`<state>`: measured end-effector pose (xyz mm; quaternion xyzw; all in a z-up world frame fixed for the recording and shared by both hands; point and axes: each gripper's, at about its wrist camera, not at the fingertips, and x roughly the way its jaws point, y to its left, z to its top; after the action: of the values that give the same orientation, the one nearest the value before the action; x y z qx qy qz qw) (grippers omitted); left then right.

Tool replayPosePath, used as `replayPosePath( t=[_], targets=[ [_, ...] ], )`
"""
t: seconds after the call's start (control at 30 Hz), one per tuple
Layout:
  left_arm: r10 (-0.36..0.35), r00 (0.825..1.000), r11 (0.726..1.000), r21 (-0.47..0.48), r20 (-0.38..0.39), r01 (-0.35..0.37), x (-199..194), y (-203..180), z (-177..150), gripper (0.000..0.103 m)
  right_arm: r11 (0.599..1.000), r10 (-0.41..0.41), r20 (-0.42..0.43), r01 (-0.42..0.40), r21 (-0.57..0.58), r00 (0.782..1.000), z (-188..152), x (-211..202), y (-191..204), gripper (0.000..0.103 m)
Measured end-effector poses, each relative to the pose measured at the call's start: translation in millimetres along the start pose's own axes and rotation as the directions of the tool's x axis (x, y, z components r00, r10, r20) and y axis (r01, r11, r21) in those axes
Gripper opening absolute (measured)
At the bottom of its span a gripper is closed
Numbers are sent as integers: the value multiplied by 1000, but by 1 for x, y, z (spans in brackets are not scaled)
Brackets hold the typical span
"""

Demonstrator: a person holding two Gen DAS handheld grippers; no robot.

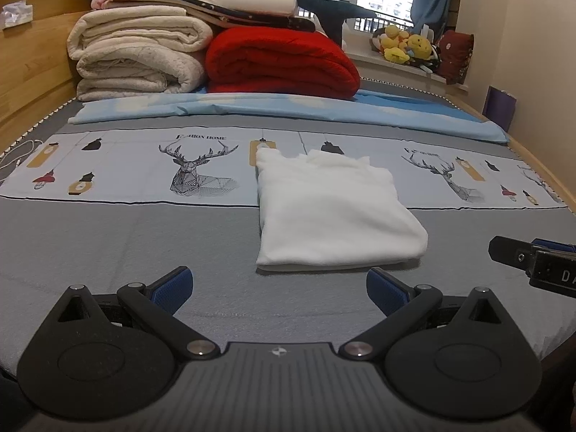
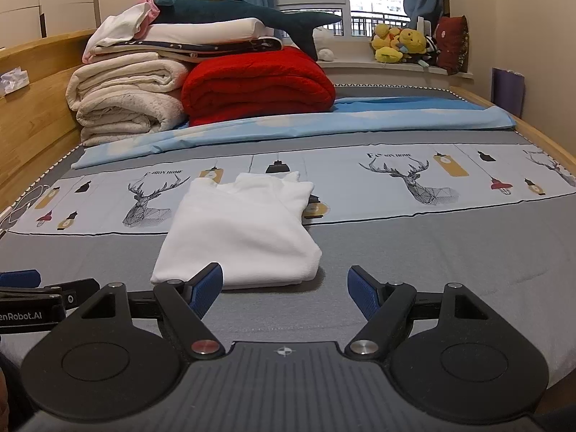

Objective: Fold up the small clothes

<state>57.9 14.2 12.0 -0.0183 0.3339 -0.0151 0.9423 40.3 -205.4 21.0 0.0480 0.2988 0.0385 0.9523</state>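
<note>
The left gripper [image 1: 279,286] hangs low over the grey bed cover [image 1: 144,237], its blue-padded fingers spread wide and holding nothing. The right gripper [image 2: 284,289] is likewise spread and empty, level with it at its side; each shows only partly at the edge of the other's view. Its left pad [image 2: 205,289] overlaps the near edge of the white garment [image 2: 241,230] in that view, though whether it touches the cloth cannot be told.

The white garment lies folded into a rough rectangle just beyond both grippers, its far end reaching onto the pale printed band [image 1: 126,165]. Past the garment on that band are deer drawings; lettering above them reads roughly "…HION HOME", the first letters unclear. The right gripper's body, cut off at the frame edge, shows "DA"; the left gripper's shows "enRobot.AI". Well beyond the garment sit a red blanket [image 2: 259,82] and cream blankets [image 2: 126,100], stacked against the headboard [image 2: 32,108].
</note>
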Motion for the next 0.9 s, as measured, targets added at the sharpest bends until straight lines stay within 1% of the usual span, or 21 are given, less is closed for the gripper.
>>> replayPosePath(
  t=[0.9],
  targets=[
    [-18,1000,1000,17,1,18,2,0,-2,103,1000,7,-7,-7,-8,1000,0,0,-2,78]
  ],
)
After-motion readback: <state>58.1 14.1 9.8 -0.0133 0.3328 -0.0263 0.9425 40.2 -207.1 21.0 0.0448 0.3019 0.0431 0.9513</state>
